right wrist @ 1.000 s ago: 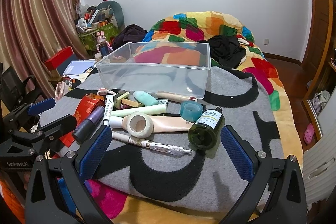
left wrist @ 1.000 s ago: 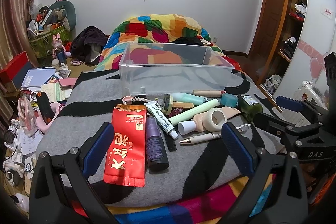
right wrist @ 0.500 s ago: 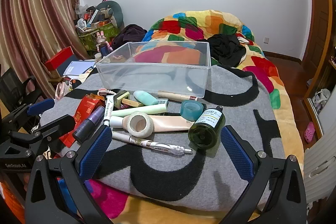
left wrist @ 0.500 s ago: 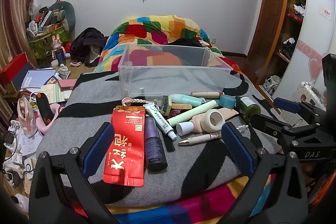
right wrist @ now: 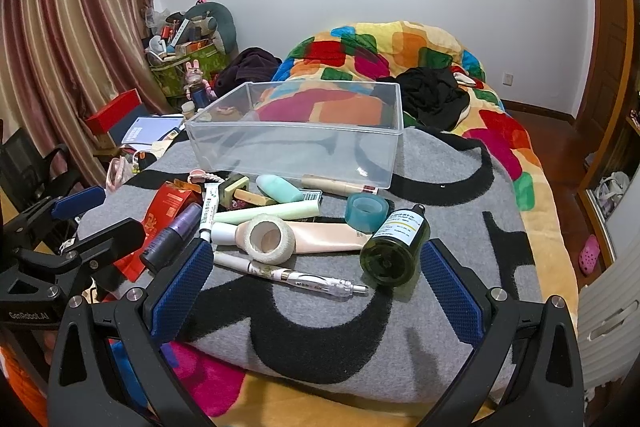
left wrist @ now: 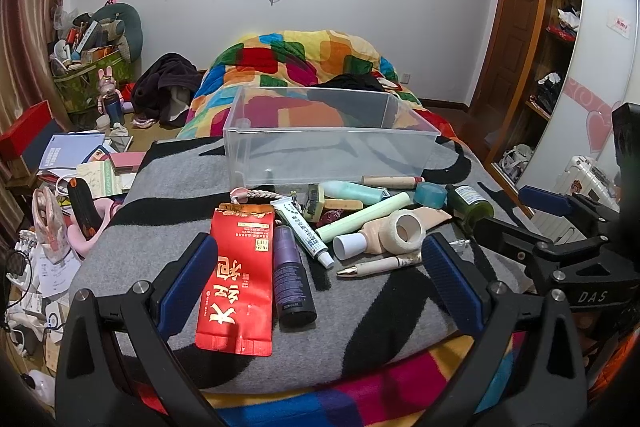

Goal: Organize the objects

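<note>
A clear plastic bin [left wrist: 328, 135] [right wrist: 296, 143] stands empty on the grey-and-black blanket [left wrist: 360, 299]. In front of it lies a pile: a red pouch [left wrist: 238, 279], a dark purple bottle [left wrist: 292, 279], a white tube [left wrist: 302, 227], a pale green tube [left wrist: 362, 217], a tape roll [right wrist: 269, 238], a pen [right wrist: 292, 274], a green glass bottle [right wrist: 394, 247] and a teal tape roll [right wrist: 366, 211]. My left gripper [left wrist: 320, 279] is open and empty, low over the pouch and purple bottle. My right gripper [right wrist: 316, 283] is open and empty, over the pen.
A colourful quilt [left wrist: 304, 63] with dark clothes [right wrist: 432, 99] lies behind the bin. Papers, boxes and bags clutter the floor at the left [left wrist: 72, 163]. A wooden shelf and door [left wrist: 552, 39] stand at the right. The bed's front edge is just below the grippers.
Both grippers have barely shifted; the scene sits slightly lower and closer in the views. Nothing was picked up or moved.
</note>
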Available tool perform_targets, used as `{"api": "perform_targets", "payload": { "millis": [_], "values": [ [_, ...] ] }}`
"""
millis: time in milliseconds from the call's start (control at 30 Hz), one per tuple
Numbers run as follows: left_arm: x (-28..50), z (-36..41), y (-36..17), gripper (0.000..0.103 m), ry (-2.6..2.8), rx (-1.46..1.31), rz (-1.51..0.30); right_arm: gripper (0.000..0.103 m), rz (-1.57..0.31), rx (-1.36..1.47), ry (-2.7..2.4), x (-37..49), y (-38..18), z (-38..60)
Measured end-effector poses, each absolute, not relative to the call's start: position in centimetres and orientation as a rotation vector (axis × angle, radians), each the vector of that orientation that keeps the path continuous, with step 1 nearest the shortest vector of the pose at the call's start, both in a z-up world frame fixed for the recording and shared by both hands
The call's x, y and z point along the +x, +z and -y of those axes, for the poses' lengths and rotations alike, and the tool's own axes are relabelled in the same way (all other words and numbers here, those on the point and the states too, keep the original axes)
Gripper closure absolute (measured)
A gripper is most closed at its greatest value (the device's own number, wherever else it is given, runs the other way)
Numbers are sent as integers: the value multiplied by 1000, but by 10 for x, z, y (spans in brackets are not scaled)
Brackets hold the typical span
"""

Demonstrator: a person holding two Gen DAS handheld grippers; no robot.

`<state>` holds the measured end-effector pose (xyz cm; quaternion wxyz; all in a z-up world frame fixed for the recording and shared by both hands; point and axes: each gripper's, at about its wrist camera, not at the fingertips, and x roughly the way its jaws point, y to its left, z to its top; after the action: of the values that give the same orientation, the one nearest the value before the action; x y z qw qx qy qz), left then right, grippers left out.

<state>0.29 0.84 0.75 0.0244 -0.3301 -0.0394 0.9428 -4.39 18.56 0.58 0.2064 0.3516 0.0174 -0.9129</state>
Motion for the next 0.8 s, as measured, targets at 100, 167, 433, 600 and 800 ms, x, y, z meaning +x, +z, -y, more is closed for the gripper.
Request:
{"api": "perform_targets", "payload": {
  "millis": [100, 167, 433, 600, 800],
  "values": [
    [3, -8, 7, 0, 2916, -1022, 121, 0, -49, 977, -2542, -44, 7, -185],
    [4, -8, 7, 0, 2915, -1023, 120, 0, -50, 977, -2540, -43, 7, -184],
    [2, -11, 8, 0, 2906, -1032, 130, 0, -43, 983, -2532, -45, 7, -184],
    [2, -8, 6, 0, 2901, -1040, 142, 0, -38, 989, -2528, -47, 5, -184],
    [-1, -1, 4, 0, 2906, -1055, 147, 0, -41, 987, -2529, -47, 5, -184]
  ]
}}
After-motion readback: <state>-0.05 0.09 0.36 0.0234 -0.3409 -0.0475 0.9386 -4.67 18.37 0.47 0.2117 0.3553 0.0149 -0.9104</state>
